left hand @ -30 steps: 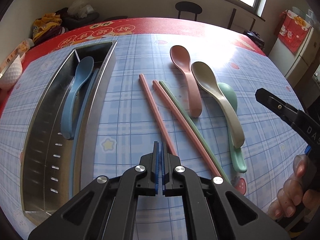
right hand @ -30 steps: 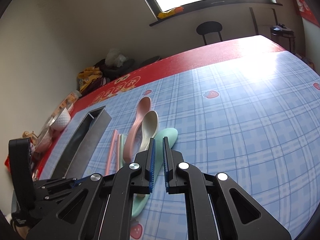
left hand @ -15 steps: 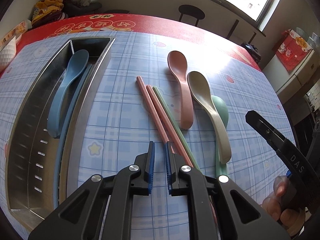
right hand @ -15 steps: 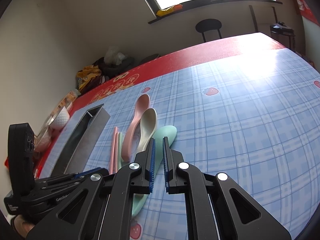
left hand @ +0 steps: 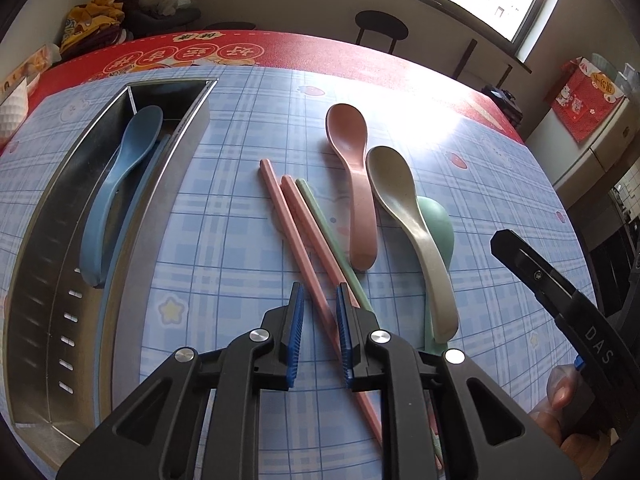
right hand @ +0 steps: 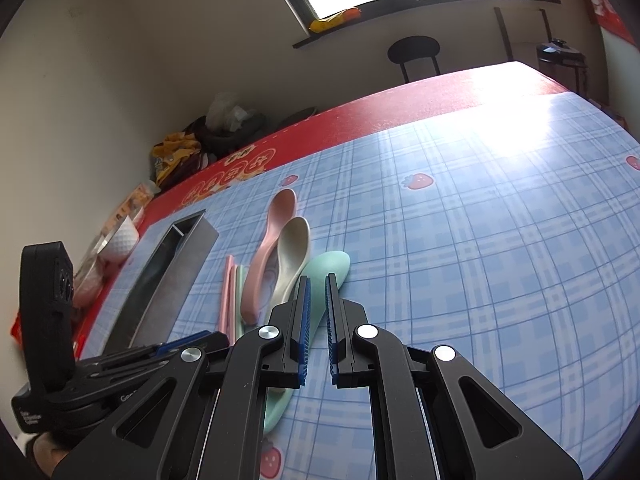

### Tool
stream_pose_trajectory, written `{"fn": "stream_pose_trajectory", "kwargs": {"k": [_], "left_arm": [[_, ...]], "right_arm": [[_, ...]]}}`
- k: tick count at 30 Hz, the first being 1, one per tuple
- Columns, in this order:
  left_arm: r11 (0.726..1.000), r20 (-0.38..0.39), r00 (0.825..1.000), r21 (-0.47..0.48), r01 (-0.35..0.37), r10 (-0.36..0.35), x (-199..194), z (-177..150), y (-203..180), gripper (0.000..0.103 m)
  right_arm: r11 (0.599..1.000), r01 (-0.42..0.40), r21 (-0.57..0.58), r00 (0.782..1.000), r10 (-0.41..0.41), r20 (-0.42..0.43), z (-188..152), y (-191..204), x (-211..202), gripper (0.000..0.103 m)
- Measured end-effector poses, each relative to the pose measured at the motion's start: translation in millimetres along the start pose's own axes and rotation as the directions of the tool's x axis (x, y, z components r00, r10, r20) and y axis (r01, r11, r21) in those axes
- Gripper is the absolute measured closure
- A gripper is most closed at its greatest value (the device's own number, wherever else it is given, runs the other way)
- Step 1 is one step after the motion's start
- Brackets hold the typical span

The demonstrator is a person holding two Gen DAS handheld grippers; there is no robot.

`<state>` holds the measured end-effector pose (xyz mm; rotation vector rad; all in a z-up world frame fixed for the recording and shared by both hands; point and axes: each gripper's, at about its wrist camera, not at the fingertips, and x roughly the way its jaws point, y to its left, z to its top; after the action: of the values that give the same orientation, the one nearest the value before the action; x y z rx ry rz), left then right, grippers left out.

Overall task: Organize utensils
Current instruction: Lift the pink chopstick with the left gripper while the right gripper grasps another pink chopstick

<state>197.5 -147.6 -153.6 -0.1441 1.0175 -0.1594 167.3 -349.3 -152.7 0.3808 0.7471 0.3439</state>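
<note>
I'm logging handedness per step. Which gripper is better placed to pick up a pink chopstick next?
Left. The left gripper is open, straddling a pink chopstick; the right gripper sits over the green spoon.

Black tongs point(left hand: 318, 300), blue ribbed pads point(left hand: 295, 320), silver screws

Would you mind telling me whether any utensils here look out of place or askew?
Yes: the beige plastic spoon lies crossed over the mint-green plastic spoon, and only one green chopstick shows beside two pink chopsticks. Nothing looks spilled or damaged.

Home dining room: tablecloth-covered table point(left hand: 500, 184), stool point(left hand: 381, 26), fridge point(left hand: 596, 140).
</note>
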Motion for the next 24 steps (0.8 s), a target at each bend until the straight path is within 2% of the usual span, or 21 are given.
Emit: {"fn": "stream_pose_trajectory", "kwargs": {"k": [2, 3, 6, 10, 17, 24], "left_arm": [[0.999, 0.015, 1.000, 0.024, -0.026, 0.025, 1, 1, -2, 0.089], [0.999, 0.022, 0.999, 0.034, -0.040, 0.039, 0, -1, -2, 0.093], [0.994, 0.037, 0.997, 0.092, -0.063, 0.060, -7, -12, -5, 0.094], [0.972, 0.071, 0.991, 0.196, -0.128, 0.116, -12, -26, -11, 0.092], [0.969, 0.111, 0.987, 0.205, -0.137, 0.116, -9, -27, -11, 0.092], [0.991, 0.117, 0.992, 0.124, -0.056, 0.041, -15, -30, 5, 0.097]], "right_arm": [[1.000, -0.001, 0.002, 1.000, 0.001, 0.001, 0, -1, -1, 0.095], [1.000, -0.001, 0.005, 1.000, 0.001, 0.002, 0, -1, -1, 0.095], [1.000, -0.004, 0.017, 1.000, 0.004, 0.011, 1, -3, -5, 0.095], [1.000, -0.011, 0.011, 1.000, 0.011, 0.014, 2, -1, -7, 0.095], [1.000, -0.011, 0.005, 1.000, 0.011, 0.004, 1, -1, -5, 0.095], [1.000, -0.021, 0.004, 1.000, 0.021, -0.001, 1, 0, -2, 0.095]]}}
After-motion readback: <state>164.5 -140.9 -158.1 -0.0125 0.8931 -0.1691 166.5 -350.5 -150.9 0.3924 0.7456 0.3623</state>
